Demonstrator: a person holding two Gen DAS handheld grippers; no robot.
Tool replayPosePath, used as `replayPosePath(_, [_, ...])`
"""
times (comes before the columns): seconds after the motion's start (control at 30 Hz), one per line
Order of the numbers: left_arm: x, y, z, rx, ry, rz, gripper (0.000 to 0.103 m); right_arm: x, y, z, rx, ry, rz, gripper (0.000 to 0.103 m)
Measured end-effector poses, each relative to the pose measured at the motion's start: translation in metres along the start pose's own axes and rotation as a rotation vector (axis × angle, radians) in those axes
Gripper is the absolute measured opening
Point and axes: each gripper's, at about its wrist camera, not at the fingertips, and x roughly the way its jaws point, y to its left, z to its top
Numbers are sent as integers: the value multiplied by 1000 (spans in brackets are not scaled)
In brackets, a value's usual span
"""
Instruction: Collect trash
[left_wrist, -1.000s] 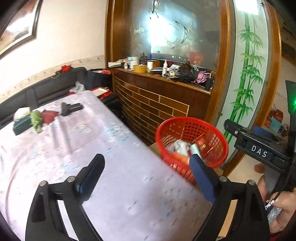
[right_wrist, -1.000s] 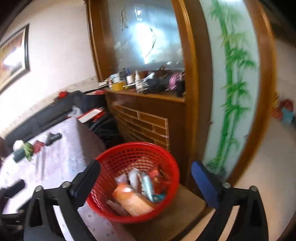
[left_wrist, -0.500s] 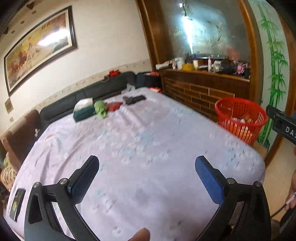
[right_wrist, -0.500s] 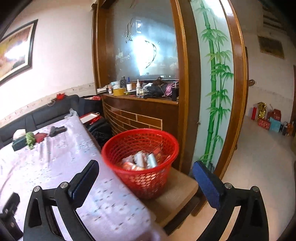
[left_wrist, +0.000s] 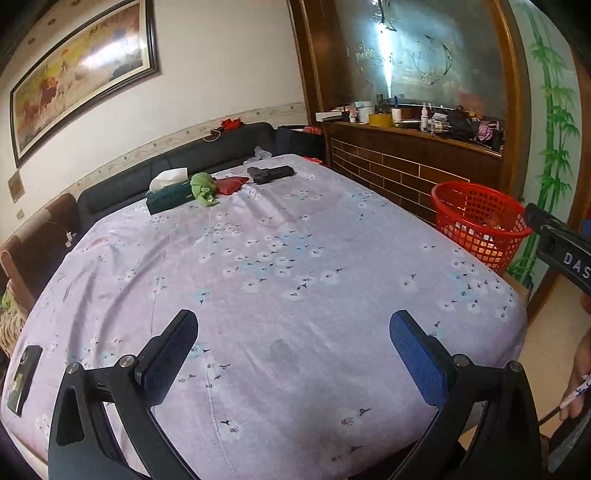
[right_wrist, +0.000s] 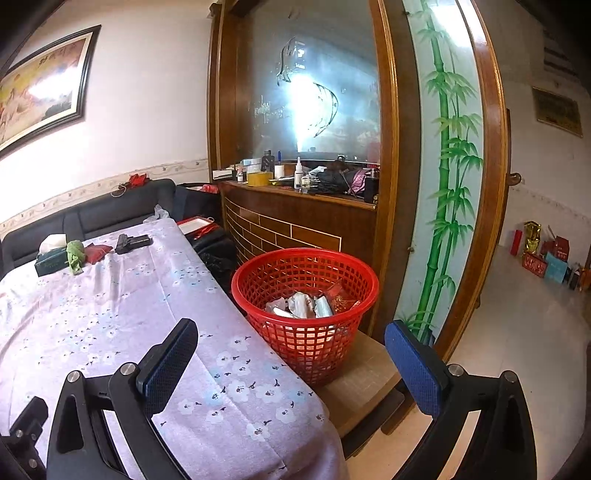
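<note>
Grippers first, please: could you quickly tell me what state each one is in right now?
Left gripper: open, nothing between its fingers, over the tablecloth.
Right gripper: open, holding nothing, facing the red basket.

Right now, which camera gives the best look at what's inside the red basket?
The right wrist view: it looks down into the red basket, showing silvery wrappers and a red packet. The left wrist view catches the basket at the far right, side-on, contents mostly hidden behind the mesh.
</note>
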Motion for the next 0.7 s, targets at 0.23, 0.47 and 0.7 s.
replayPosePath(0.23, [4,-4,-2,11,11,0,103,4,-4,-2,3,10,5,103])
replayPosePath(0.47, [2,-2,-3,3,9,2,103,3,1,-3,-10,11,16,103])
replayPosePath(0.7, [3,-1,-3,5,9,9,103,2,7,-5,-27,15,22,103])
